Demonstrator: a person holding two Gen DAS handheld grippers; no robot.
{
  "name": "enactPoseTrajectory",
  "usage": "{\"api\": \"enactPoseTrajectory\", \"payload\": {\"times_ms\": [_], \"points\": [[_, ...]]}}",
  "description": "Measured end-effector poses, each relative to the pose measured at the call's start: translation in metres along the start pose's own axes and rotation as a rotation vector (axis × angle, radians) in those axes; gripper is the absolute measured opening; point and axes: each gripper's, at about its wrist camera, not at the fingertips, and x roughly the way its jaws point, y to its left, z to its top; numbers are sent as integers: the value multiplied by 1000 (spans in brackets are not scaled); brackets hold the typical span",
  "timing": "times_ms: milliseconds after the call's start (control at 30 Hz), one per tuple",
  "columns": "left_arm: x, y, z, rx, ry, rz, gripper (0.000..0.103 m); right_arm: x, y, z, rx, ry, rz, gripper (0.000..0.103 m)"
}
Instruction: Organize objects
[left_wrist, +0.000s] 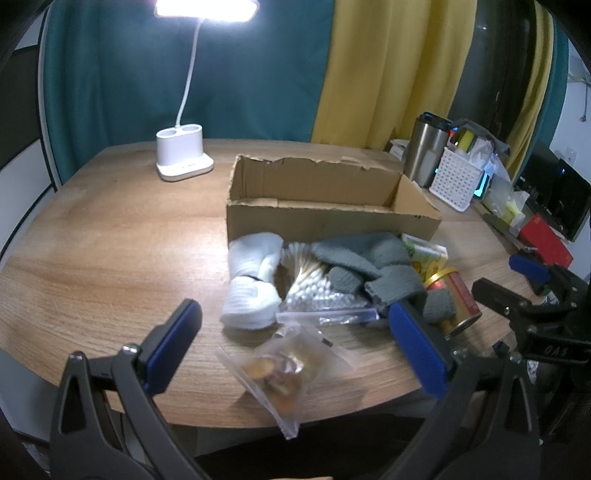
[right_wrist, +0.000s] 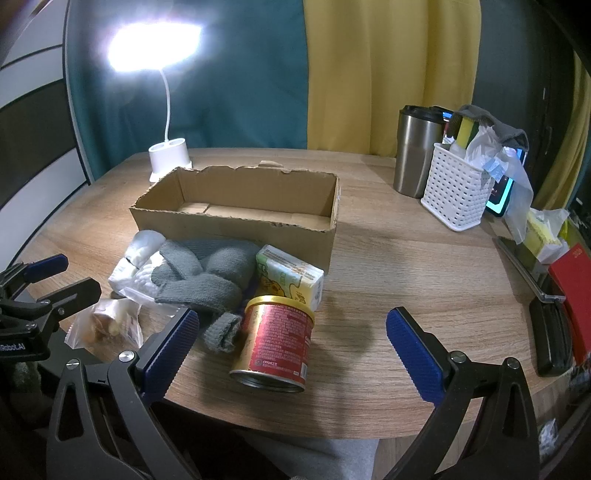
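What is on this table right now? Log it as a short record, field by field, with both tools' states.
surface: round wooden table
container: open brown cardboard box, nothing visible inside
pile in front of box: grey knitted gloves, white rolled cloth, clear bag of cotton swabs, yellow-green tissue pack, red and gold tin can on its side, clear zip bag of snacks
back of table: white desk lamp, lit
left tool: open, above snack bag
right tool: open, empty, near can

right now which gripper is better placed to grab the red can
Right. The red can lies directly between the open right gripper jaws, while the left gripper faces the clear snack bag.
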Motion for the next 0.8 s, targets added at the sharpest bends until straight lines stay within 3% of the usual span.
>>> {"api": "enactPoseTrajectory", "payload": {"times_ms": [800], "points": [[36, 3, -22, 14, 118, 26, 102, 20, -9, -9, 28, 57, -6, 103]]}}
